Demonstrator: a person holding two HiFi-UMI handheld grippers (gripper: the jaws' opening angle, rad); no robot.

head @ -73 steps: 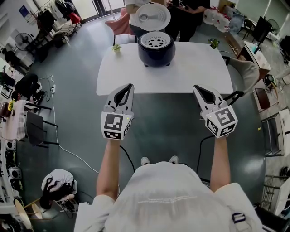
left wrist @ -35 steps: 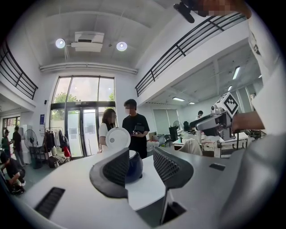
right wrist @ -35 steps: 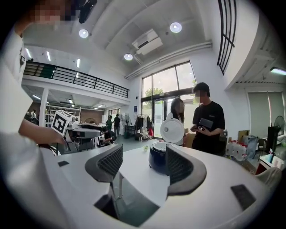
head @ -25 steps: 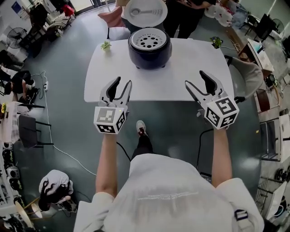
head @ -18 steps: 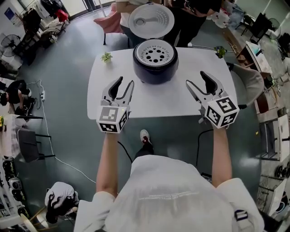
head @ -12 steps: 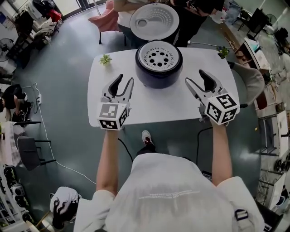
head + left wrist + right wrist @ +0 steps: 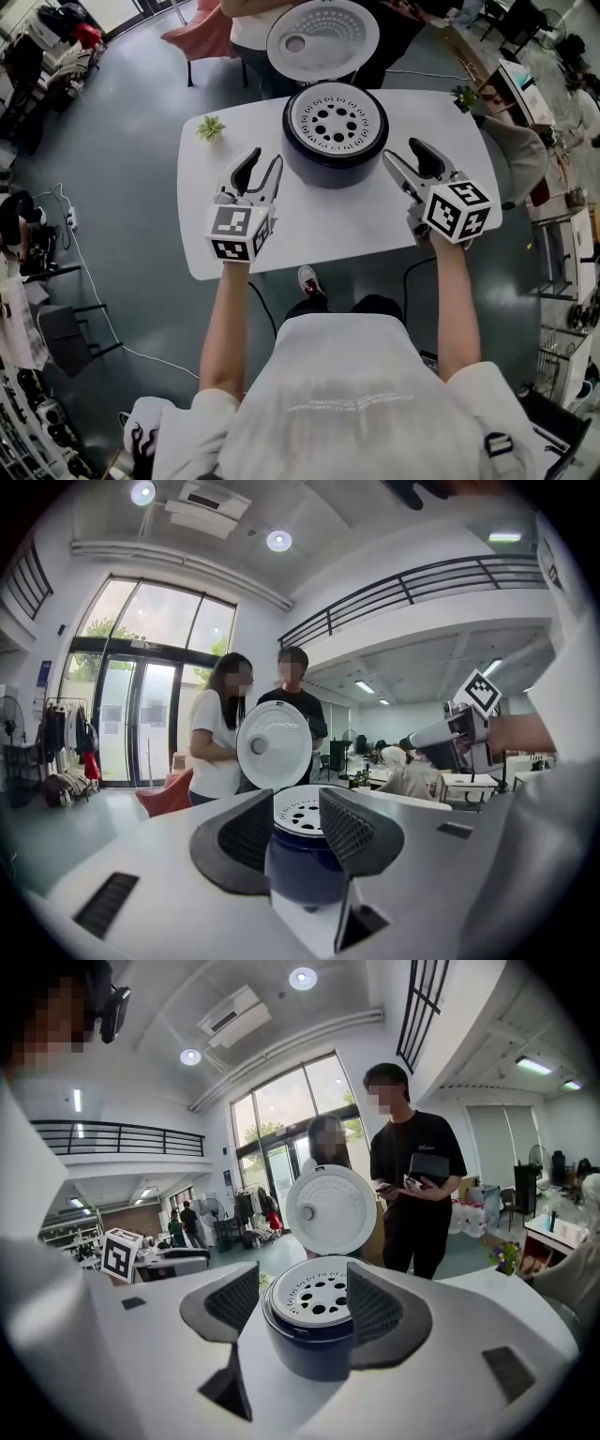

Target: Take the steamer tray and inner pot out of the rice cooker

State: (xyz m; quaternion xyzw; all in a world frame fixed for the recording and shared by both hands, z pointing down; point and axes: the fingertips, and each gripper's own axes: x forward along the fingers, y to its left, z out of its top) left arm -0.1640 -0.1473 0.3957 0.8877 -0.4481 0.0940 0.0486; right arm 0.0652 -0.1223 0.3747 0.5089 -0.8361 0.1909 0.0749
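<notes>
Rice cooker [image 7: 335,141], dark blue and round, stands at the far middle of a white table [image 7: 281,239], with its lid [image 7: 322,36] swung up and open behind it. The tray [image 7: 336,120] lies flat in the cooker's mouth, a white disc pierced with round holes. The pot is somewhere under it and I cannot see it. I hold my left gripper [image 7: 265,161] over the table just left of the cooker and my right gripper [image 7: 403,153] just right of it. Neither touches the cooker. Both point toward it, with their jaws partly apart and nothing between them. I judge the tray to be light and stiff, thin and smooth, so it may slide out of a loose pinch or tip if I lift one side alone. No handle or tab shows on it. I would take it at the outer rim, one gripper on each side, and raise it level. The pot is likely heavier, with a thin, slick metal wall. I would clamp its rim on opposite sides and lift straight up, so that it does not scrape or catch on the cooker's wall.
</notes>
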